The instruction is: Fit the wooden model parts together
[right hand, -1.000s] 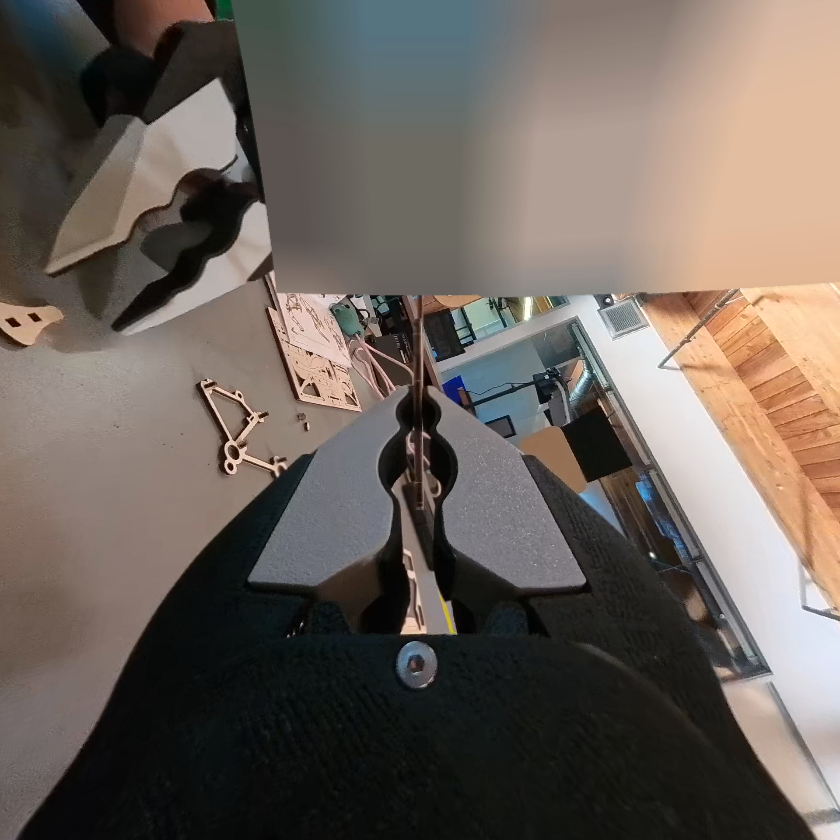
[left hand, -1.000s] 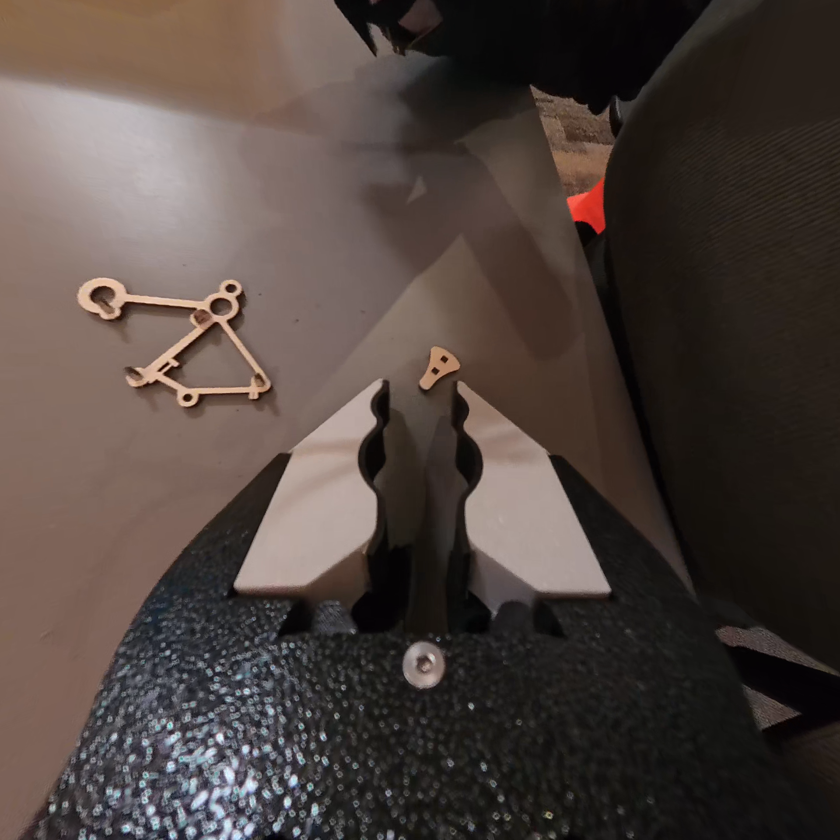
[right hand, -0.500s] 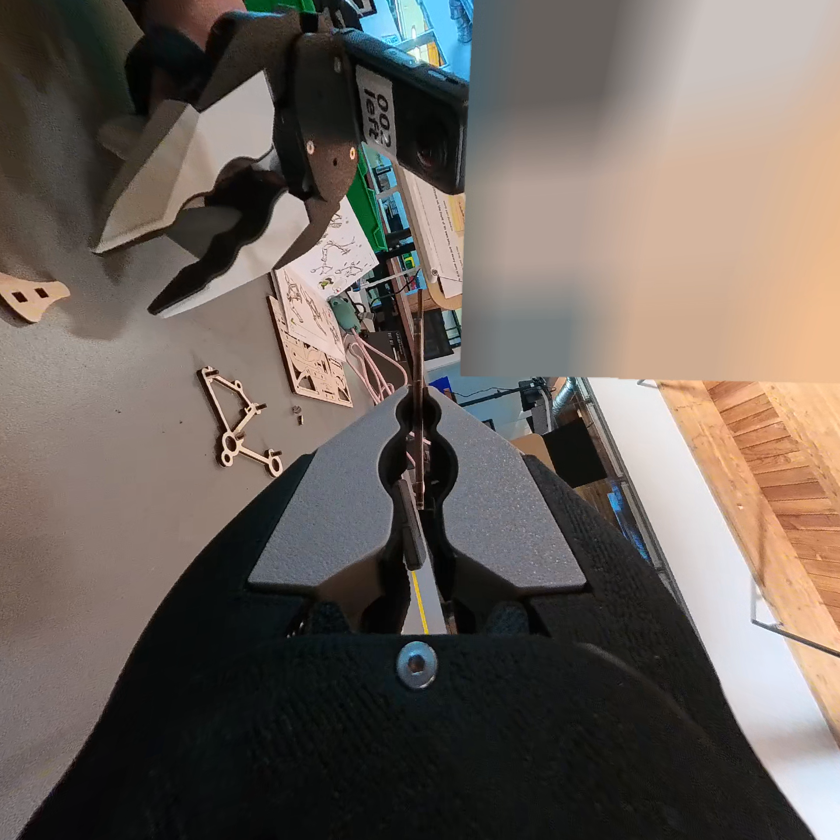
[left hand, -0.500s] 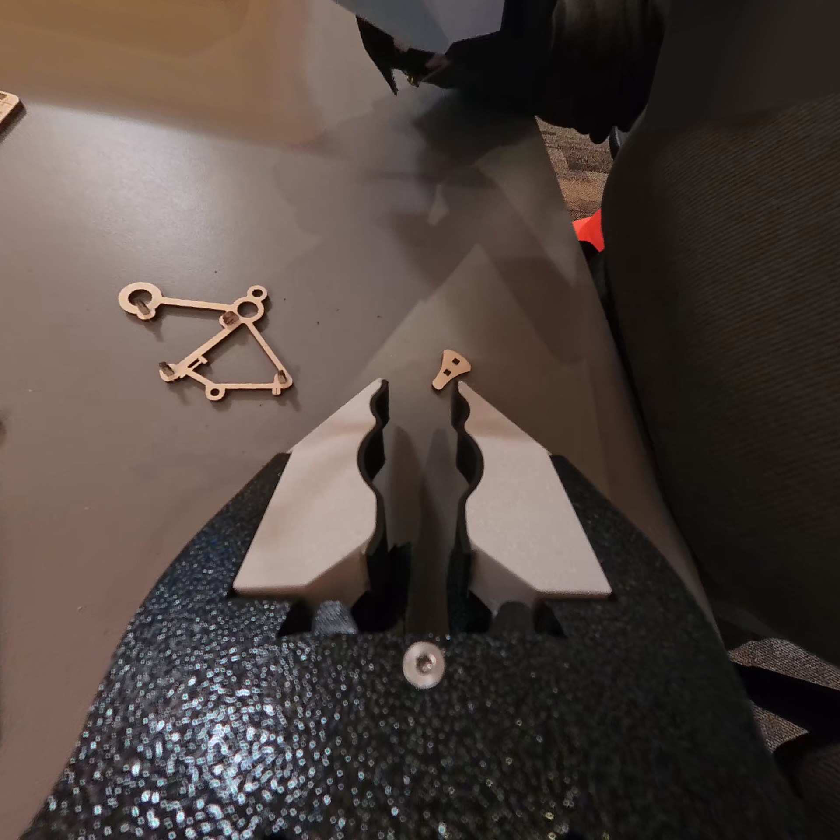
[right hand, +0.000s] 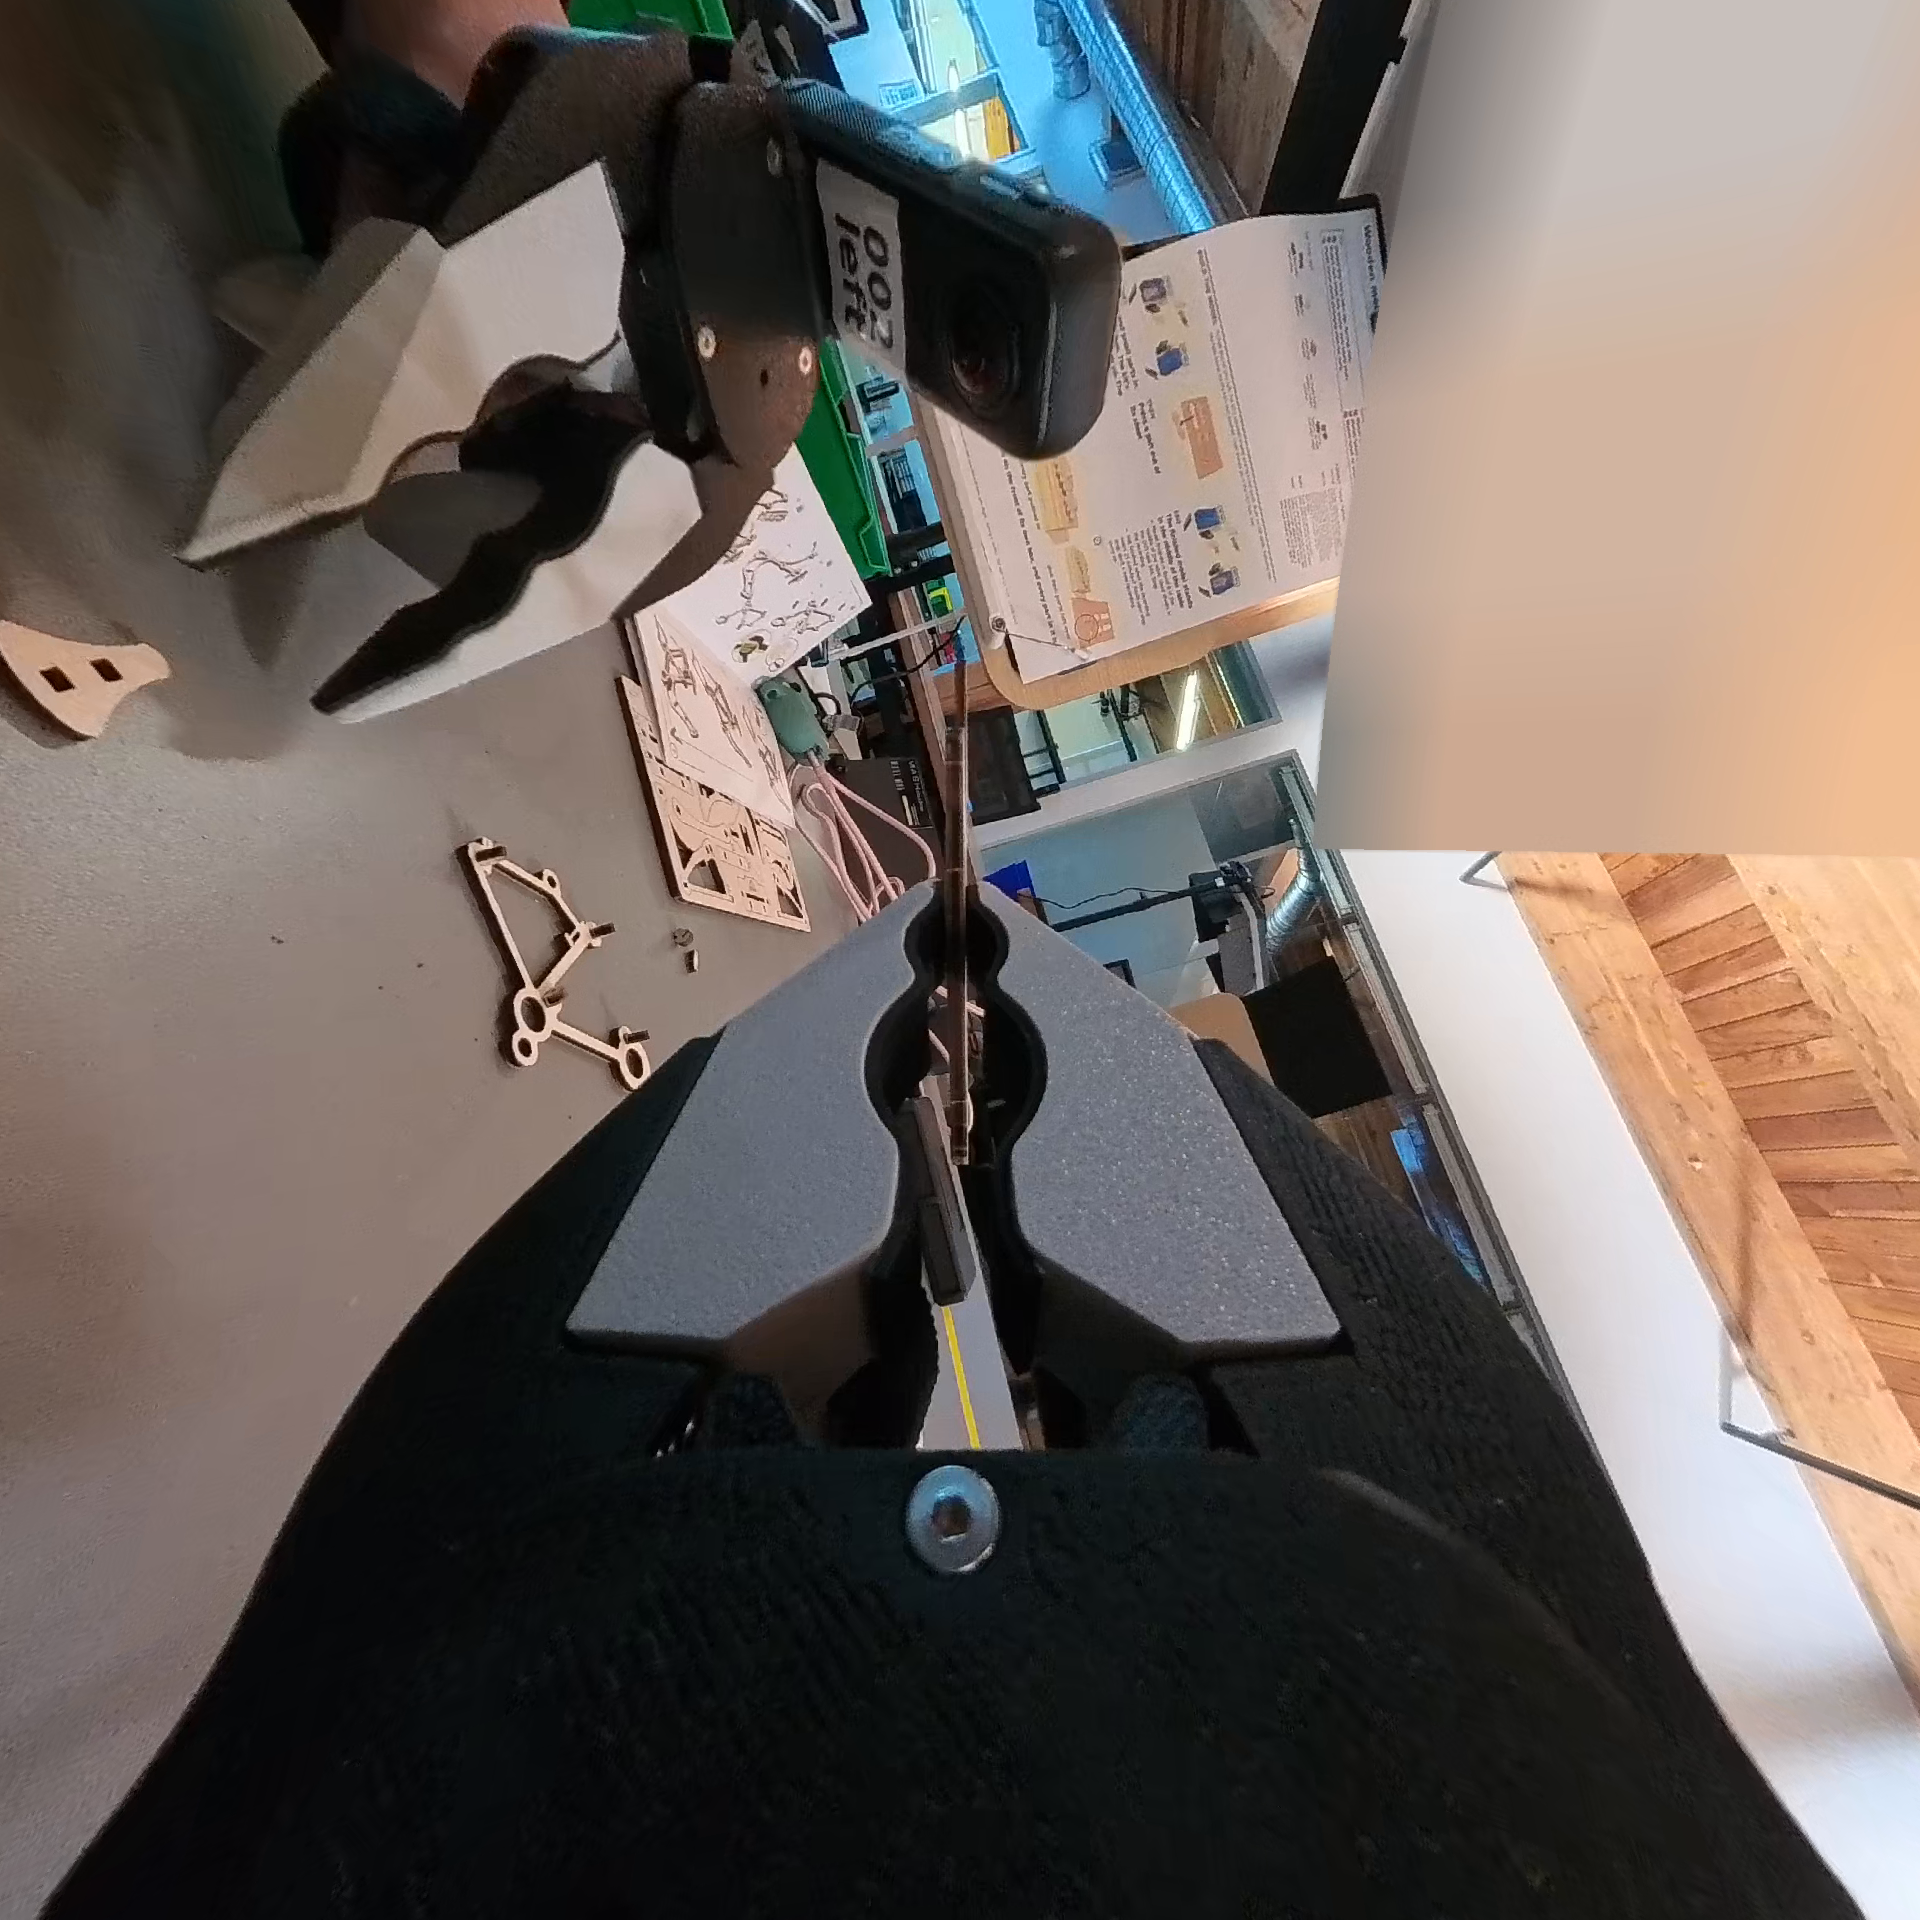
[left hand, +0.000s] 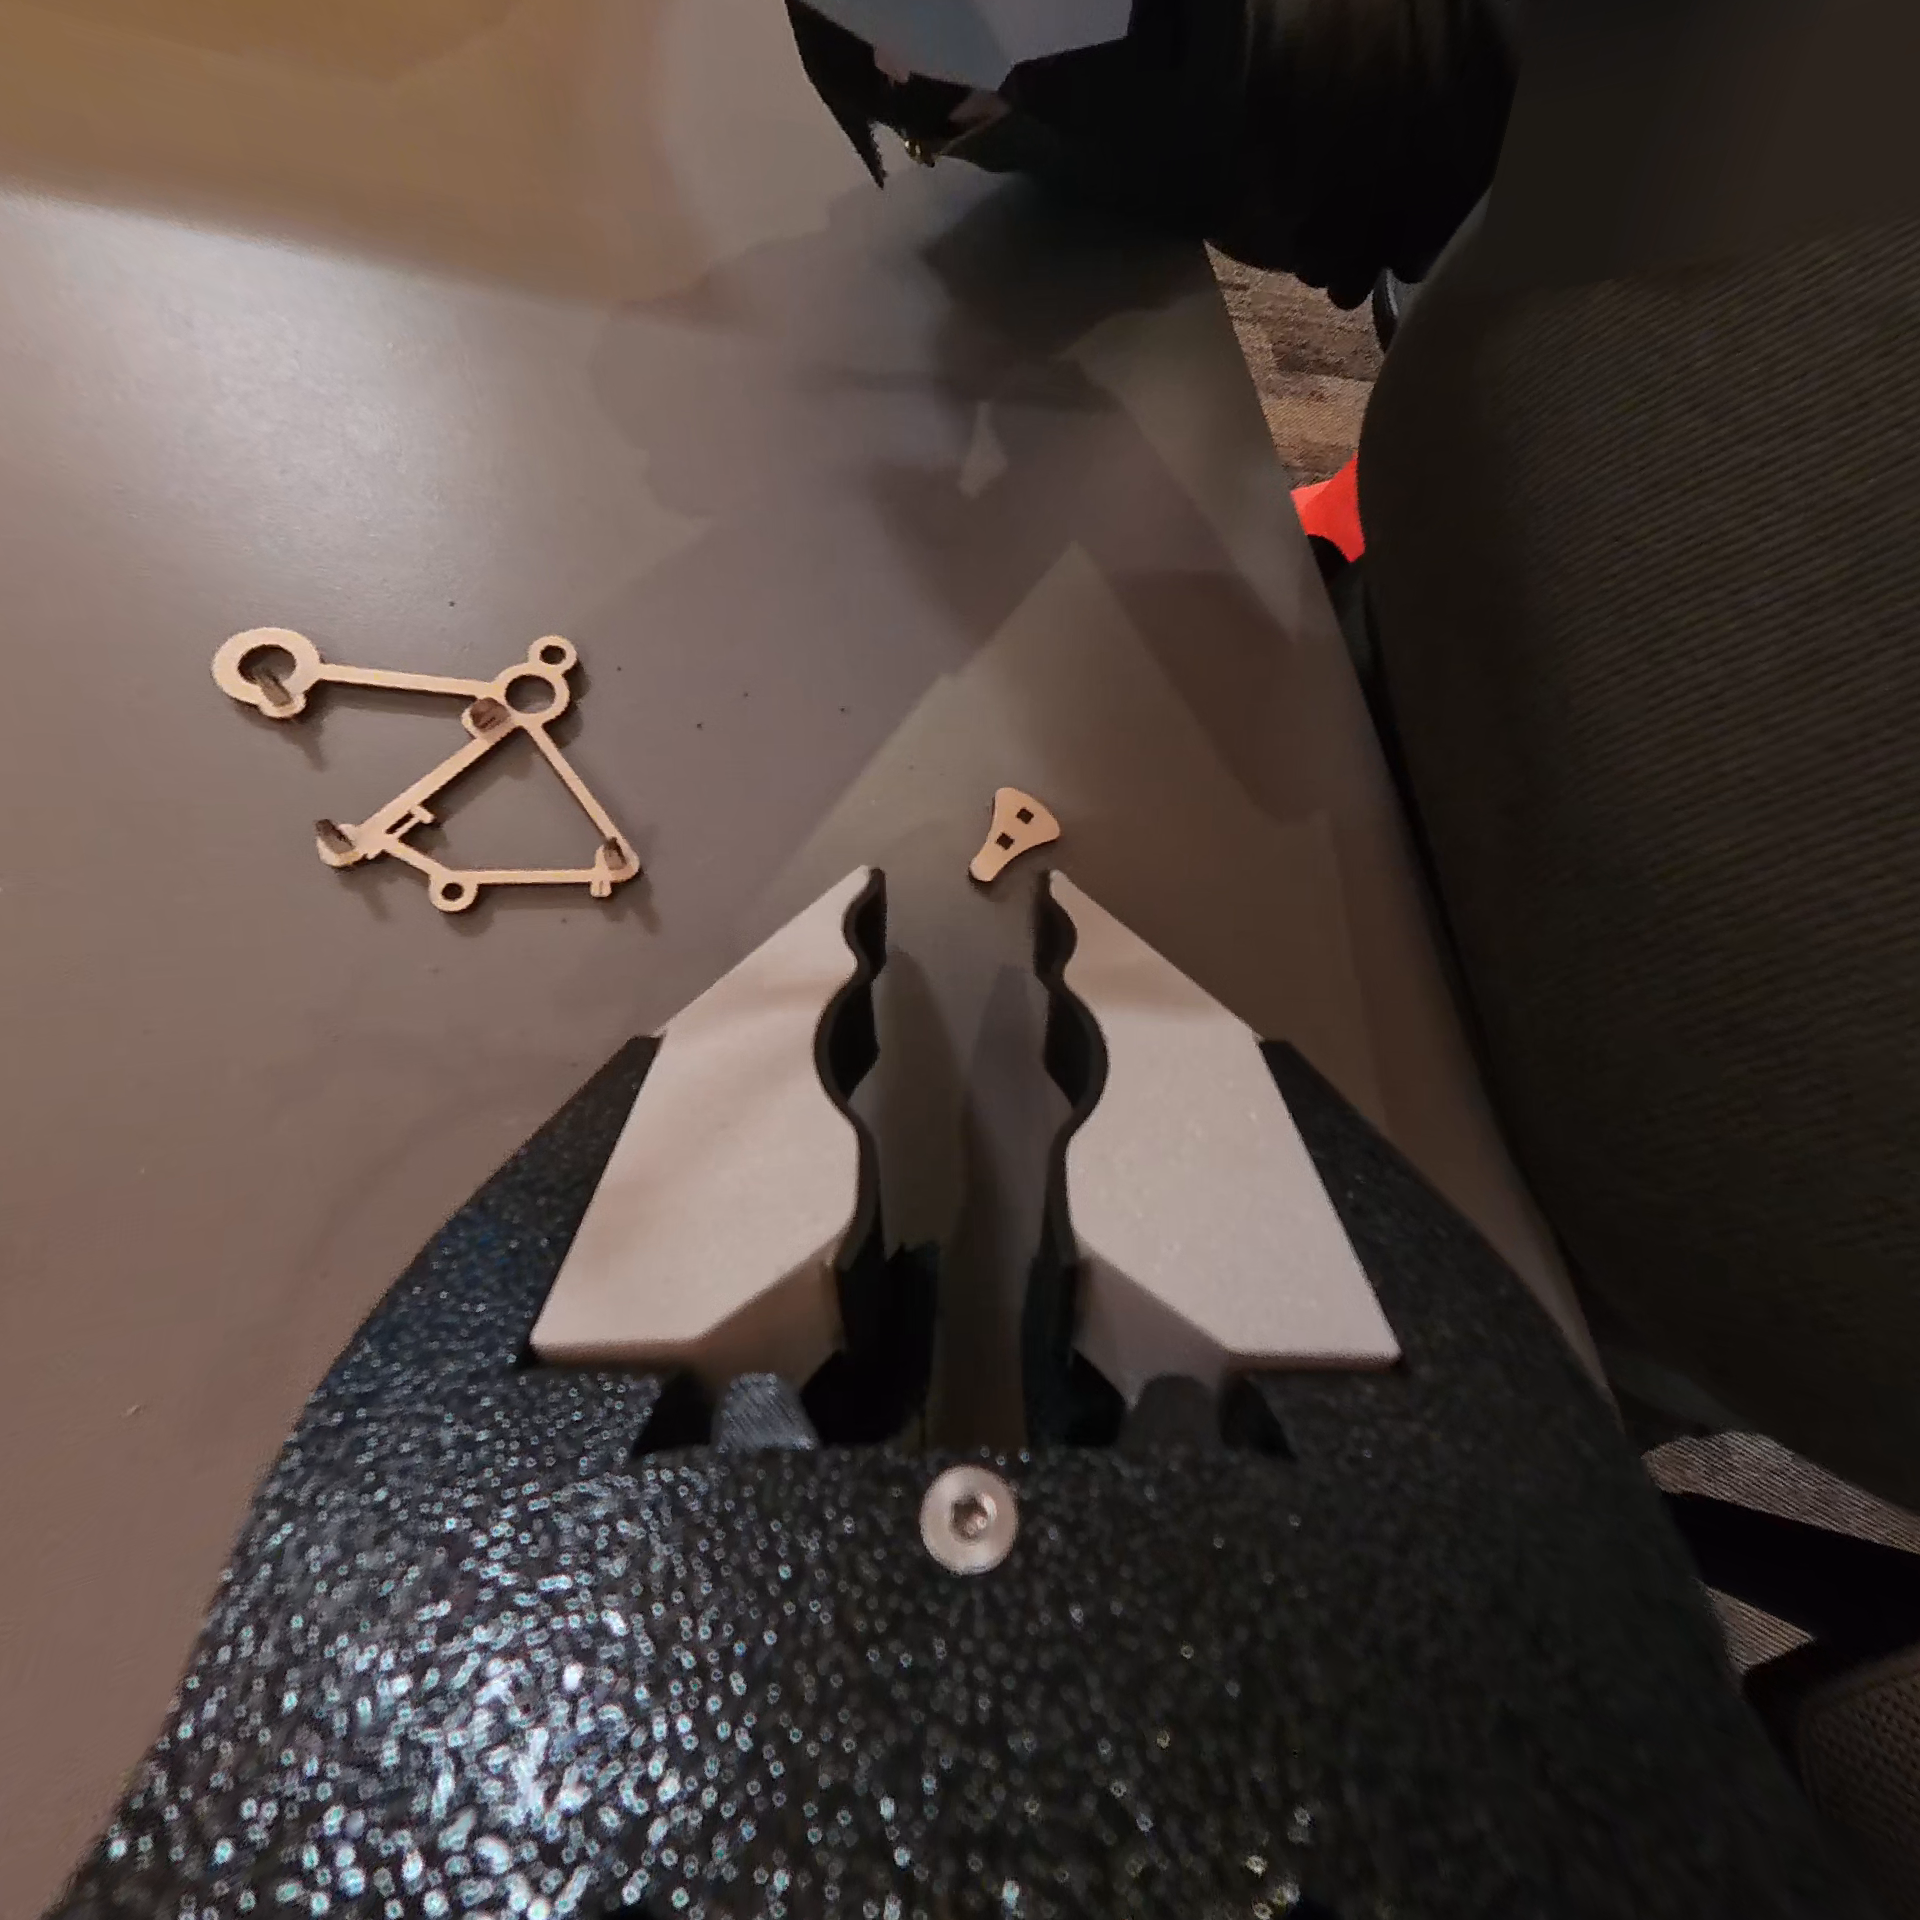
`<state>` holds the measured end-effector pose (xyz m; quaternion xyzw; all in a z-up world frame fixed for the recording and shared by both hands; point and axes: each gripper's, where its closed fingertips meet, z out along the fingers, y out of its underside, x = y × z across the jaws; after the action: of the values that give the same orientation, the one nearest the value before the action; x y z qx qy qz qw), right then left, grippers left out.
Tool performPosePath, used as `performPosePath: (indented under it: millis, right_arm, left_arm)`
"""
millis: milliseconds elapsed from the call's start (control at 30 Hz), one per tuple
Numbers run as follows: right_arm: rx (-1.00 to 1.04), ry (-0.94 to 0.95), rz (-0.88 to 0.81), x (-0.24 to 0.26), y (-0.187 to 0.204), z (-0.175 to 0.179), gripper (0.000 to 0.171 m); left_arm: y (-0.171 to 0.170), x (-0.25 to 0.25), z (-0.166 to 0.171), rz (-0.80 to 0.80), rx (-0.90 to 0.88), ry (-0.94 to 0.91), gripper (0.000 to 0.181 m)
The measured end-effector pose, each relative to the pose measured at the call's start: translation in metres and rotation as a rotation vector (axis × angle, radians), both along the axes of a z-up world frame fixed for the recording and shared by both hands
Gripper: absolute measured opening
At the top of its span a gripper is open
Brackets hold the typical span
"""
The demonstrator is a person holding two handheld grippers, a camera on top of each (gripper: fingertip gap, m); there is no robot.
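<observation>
- Wooden frame piece [left hand: 442,774], open triangle with ring ends, lies flat on the grey table [left hand: 312,1039], well left of the left gripper [left hand: 961,883]. Compared with a second ago it sits further right in the left wrist view, so the gripper has swung or drifted a little leftward.
- Small fan-shaped tab [left hand: 1013,836] with two slots lies just ahead of the left gripper's tips, slightly right of its centre line; a second ago it was centred there. Judgement: the tab is not yet lined up for a pick.
- Left gripper: fingers apart, nothing between them, angled down at the table, near the surface.
- Right gripper [right hand: 961,914], beyond the left gripper and raised off the table: squeezed onto a thin wooden strip [right hand: 956,821], seen edge-on and sticking out past the tips. It now looks more level across the room than a second ago, with its grip on the strip unchanged.
- Judgement: joining not begun; tab pickup probably comes first.
</observation>
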<state>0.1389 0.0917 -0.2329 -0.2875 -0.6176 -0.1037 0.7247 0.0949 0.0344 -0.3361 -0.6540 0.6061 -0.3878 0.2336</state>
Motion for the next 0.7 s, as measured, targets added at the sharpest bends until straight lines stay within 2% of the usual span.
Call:
performPosePath:
  millis: [400, 700]
  right_arm:
    - [-0.002, 0.001, 0.0, 0.0, 0.0, 0.0, 0.0]
    - [-0.008, 0.003, -0.004, 0.0, 0.001, 0.0, 0.0]
  left_arm:
    - [-0.015, 0.004, -0.004, -0.054, -0.032, 0.031, 0.031]
    - [-0.051, 0.016, 0.002, -0.193, 0.01, 0.062, 0.031]
